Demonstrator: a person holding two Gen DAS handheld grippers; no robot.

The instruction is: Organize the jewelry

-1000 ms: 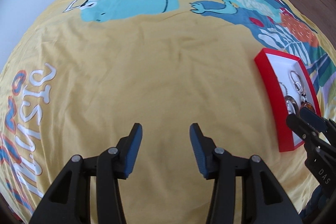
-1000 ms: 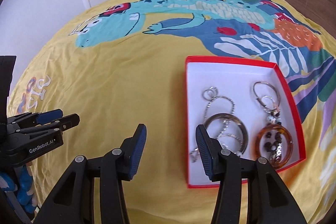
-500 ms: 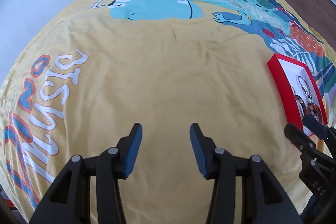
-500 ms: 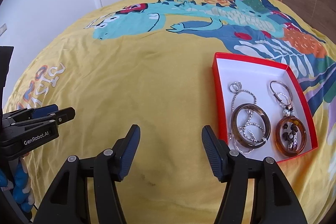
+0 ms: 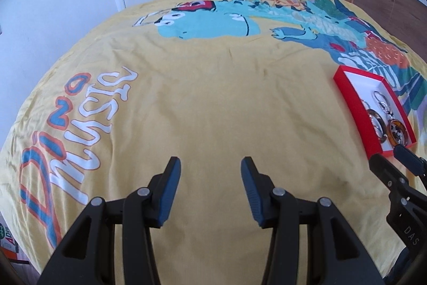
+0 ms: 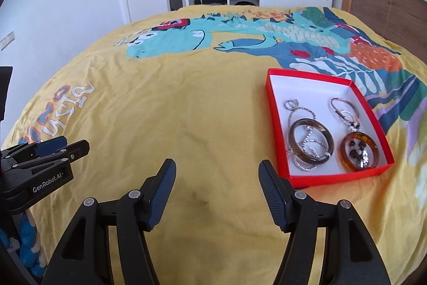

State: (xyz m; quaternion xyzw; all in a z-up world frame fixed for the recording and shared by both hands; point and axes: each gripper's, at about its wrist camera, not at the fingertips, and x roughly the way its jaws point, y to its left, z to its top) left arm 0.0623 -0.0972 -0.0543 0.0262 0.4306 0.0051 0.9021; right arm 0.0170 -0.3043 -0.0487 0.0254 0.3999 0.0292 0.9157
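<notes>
Left tongs [image 5: 210, 188] parted over bare yellow bedspread [image 5: 213, 98], gripping nothing; right tongs [image 6: 217, 191] likewise apart and empty. Red box [image 6: 275, 130] at two o'clock of right tongs, on bed; brown bangles [image 6: 311, 143] and silver rings [image 6: 292, 104] inside.

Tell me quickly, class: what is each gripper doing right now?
Left gripper: open, holding nothing, over the yellow printed bedspread.
Right gripper: open, holding nothing, beside the red cardboard jewelry box.

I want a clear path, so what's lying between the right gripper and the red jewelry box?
Nothing: only bare yellow bedspread lies between the right gripper and the red jewelry box, as the right wrist view shows.
</notes>
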